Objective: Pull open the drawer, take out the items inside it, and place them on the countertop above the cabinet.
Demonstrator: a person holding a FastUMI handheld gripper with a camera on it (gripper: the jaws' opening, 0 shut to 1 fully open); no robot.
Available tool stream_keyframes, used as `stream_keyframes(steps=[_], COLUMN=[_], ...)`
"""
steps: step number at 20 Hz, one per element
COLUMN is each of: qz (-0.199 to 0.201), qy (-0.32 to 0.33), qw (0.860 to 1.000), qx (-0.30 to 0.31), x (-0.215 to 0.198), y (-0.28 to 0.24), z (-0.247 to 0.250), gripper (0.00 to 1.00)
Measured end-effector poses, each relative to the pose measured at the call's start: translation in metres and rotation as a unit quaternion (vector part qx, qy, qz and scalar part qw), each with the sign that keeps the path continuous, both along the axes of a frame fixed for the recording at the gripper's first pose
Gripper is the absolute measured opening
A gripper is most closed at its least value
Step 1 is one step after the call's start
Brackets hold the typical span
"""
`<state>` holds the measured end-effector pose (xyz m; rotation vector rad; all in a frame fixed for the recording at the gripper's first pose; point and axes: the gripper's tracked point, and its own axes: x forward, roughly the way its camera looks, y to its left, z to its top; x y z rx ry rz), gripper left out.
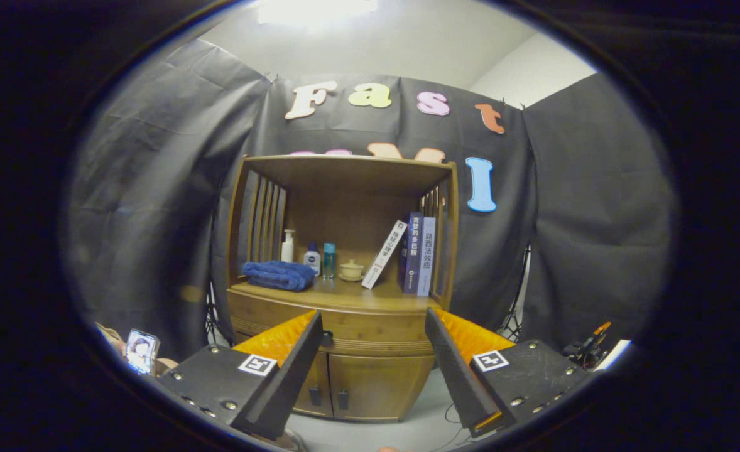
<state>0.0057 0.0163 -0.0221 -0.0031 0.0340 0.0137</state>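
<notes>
Ahead of the gripper (373,370), well beyond its fingers, stands a wooden cabinet (345,301) against the black cloth booth wall (156,188), and everything else can be placed from it. Its fingers stand wide apart, holding nothing, and the cabinet's lower front shows in the gap between them. The drawer (376,329) runs across the cabinet just under the countertop (345,296) and is shut; its small dark knob (326,338) sits right beside the left finger's tip, though I cannot tell whether it touches. What lies inside the drawer is hidden. Below the drawer are two cabinet doors (370,383), closed, with dark handles near their meeting edge. On the countertop, under the cabinet's upper shelf board, a folded blue towel (279,275) lies at the left end. Behind and just right of the towel stand a white pump bottle (288,246), a small white bottle with a blue cap (311,258) and a slim teal bottle (328,260), close together. Right of these sits a small cream lidded cup on a saucer (351,270). Toward the cabinet's right end a white book (384,254) leans against two upright books (419,254), one dark blue, one pale. Slatted wooden sides close the shelf space at both ends. Down left of the cabinet, near the left finger's body, a phone (141,350) shows.
</notes>
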Motion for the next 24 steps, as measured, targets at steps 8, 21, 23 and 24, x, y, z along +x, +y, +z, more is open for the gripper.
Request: stream_keyframes(steps=[8,21,23,24], qz=[0.009,0.040,0.041,0.042], qy=[0.013,0.027,0.033,0.036], qw=[1.000,0.999,0.998,0.998], qx=[0.001,0.021,0.025,0.025], x=[0.021,0.133,0.152,0.161], y=[0.012,0.065,0.071,0.073], z=[-0.018,-0.067,-0.079,-0.085], gripper=[0.98,0.98,0.98,0.98])
